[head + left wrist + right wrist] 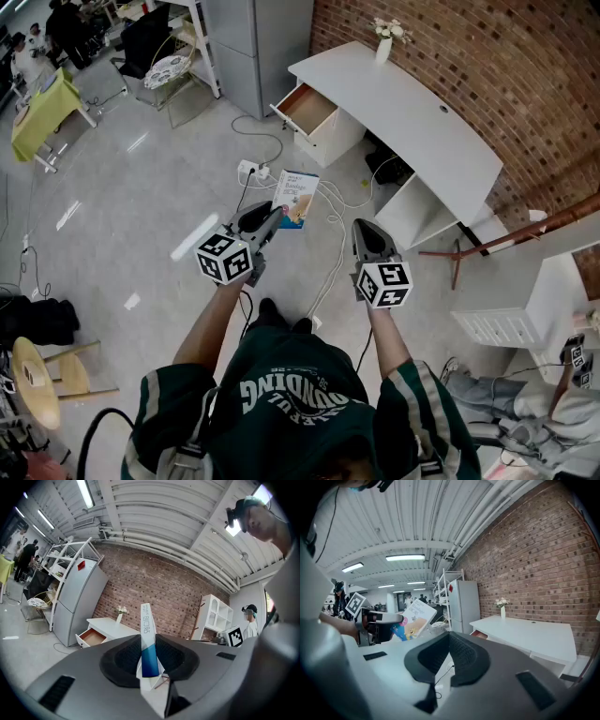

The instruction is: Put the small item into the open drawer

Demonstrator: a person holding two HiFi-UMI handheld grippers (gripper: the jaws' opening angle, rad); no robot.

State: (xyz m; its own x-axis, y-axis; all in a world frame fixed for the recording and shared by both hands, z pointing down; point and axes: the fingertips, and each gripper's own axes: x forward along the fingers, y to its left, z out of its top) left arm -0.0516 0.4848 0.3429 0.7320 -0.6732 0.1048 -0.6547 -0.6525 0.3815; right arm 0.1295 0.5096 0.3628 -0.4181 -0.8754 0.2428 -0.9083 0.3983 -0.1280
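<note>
Pinches box (pixel 149 644) between left fingers (pixel 123 660); right fingers (pixel 465 657) clenched on nothing.

Stands well apart from drawer (pixel 309 109), pulled open at the end of desk (pixel 427 131) by the brick wall. Carries box up in the air over the floor, nowhere near drawer yet.

By judgement: may trip or snag on cables (pixel 330 246) and power strip (pixel 250 171) lying across the floor on the way. May lose box on the walk, since gripped only at one end, with light card likely to pivot or slip under a jolt. May knock box on drawer front if brought in too low, or drop it on floor if let go short. Could dent card if squeezed harder.

Has left gripper (pixel 270 218) partway open, only as wide as box is thick, pads pressing both faces, most of box sticking out beyond the tips. Has right gripper (pixel 364 234) empty, pads met with no gap, beside the left.
</note>
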